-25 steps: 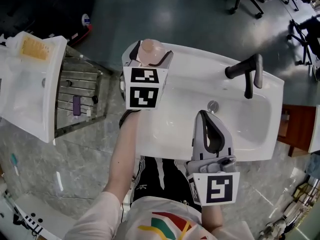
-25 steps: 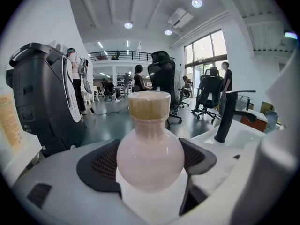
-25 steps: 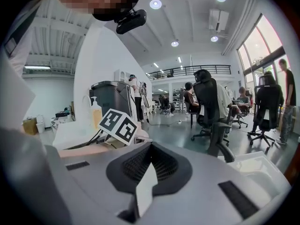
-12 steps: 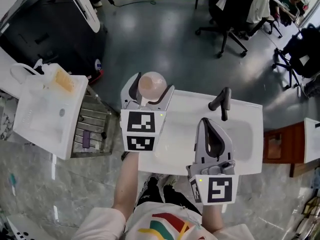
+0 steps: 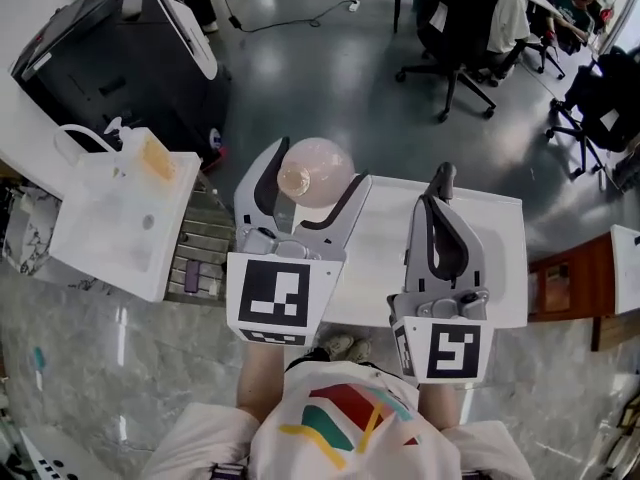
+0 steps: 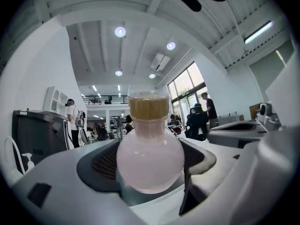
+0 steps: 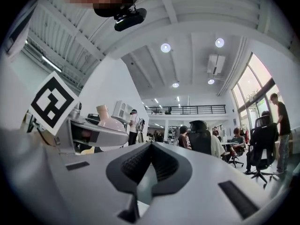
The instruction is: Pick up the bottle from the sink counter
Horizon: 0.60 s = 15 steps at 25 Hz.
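Note:
A round pink glass bottle (image 5: 313, 171) with a tan stopper is held in my left gripper (image 5: 305, 193), lifted above the white sink counter (image 5: 375, 253). In the left gripper view the bottle (image 6: 150, 156) sits upright between the dark pads, its stopper up toward the ceiling. My right gripper (image 5: 441, 218) stands to the right, raised over the counter, its jaws closed together with nothing between them. From the right gripper view the bottle (image 7: 108, 120) shows at the left, in the other gripper. My right gripper (image 7: 149, 165) shows its pads meeting.
A black faucet (image 5: 441, 180) is at the back of the counter, partly behind the right gripper. A second white basin (image 5: 120, 213) and a metal rack (image 5: 195, 258) lie at left. Office chairs (image 5: 455, 28) and a black machine (image 5: 110, 58) stand on the floor beyond.
Both grippers have risen toward the head camera and now point more level; the bottle came up with the left one, away from the counter.

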Motion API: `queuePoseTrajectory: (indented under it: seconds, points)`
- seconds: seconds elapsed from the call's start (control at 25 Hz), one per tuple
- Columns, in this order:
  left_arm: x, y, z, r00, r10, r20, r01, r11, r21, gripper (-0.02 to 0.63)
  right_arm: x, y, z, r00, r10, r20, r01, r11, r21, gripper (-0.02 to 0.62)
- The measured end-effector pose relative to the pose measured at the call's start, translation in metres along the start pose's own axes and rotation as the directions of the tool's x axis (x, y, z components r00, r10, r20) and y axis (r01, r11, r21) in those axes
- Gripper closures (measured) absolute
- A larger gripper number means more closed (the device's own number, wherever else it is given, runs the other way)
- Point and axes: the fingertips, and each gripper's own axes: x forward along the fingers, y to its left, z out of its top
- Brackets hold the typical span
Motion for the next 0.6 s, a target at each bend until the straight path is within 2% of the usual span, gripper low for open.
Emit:
queuePoseTrajectory:
  seconds: [0.12,0.36,0.6]
  points:
    - [-0.018,-0.013,0.013,0.998,-0.001,0.058,0.001,1.000,0.009,0.196,-0.007,0.002,0.007,1.000,0.005,0.021,-0.005,1.000,-0.006,0.583]
    - [-0.048,-0.025,0.017,0.993,0.023,0.118,-0.023,1.000,-0.003,0.196,-0.019,-0.001,0.006,1.000,0.000,0.030,0.000,1.000,-0.014,0.584]
    - [-0.050,-0.025,0.013,0.992,0.034,0.121,-0.037,0.999,0.023,0.196,-0.022,-0.008,0.000,1.000,-0.017,0.016,0.017,1.000,-0.011,0.584]
